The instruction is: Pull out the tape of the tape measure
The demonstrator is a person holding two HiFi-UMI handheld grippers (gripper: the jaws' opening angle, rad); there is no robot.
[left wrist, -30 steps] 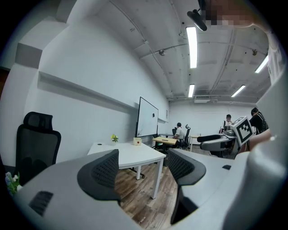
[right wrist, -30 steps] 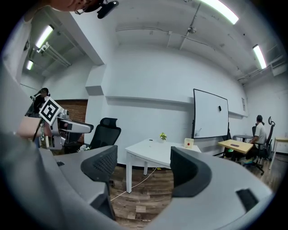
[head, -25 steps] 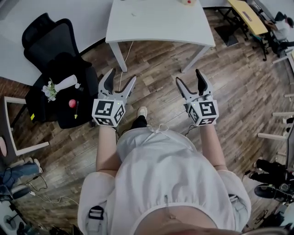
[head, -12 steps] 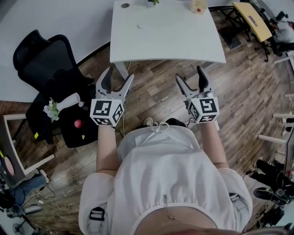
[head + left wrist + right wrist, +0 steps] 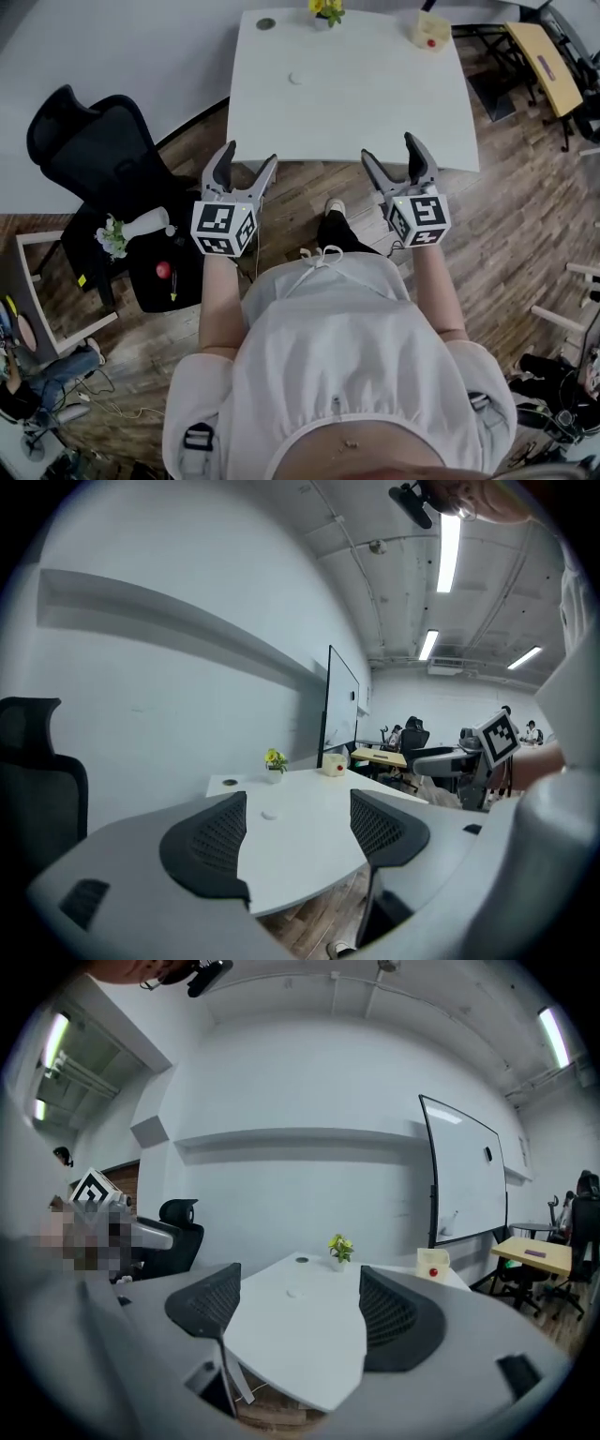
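A white table (image 5: 356, 103) stands ahead of me. On it lie a small white round object (image 5: 296, 78) and a dark disc (image 5: 266, 23); I cannot tell which is the tape measure. My left gripper (image 5: 249, 155) hangs open over the floor just short of the table's near edge, empty. My right gripper (image 5: 389, 148) is level with it, open and empty too; its jaws have just widened a little. In the left gripper view the white object (image 5: 269, 814) shows far between the jaws of the left gripper (image 5: 298, 832). The right gripper view frames the same object (image 5: 294, 1292) between the jaws of the right gripper (image 5: 295, 1312).
A yellow potted plant (image 5: 325, 9) and a cream box with a red dot (image 5: 429, 30) stand at the table's far edge. A black office chair (image 5: 103, 150) is on the left, with a white vase (image 5: 141, 225) and a red ball (image 5: 163, 270) on a dark seat beside it. The floor is wood.
Both grippers have moved forward with the person towards the white table. The table now fills more of the head view, and its far edge with the plant and box has come into sight.
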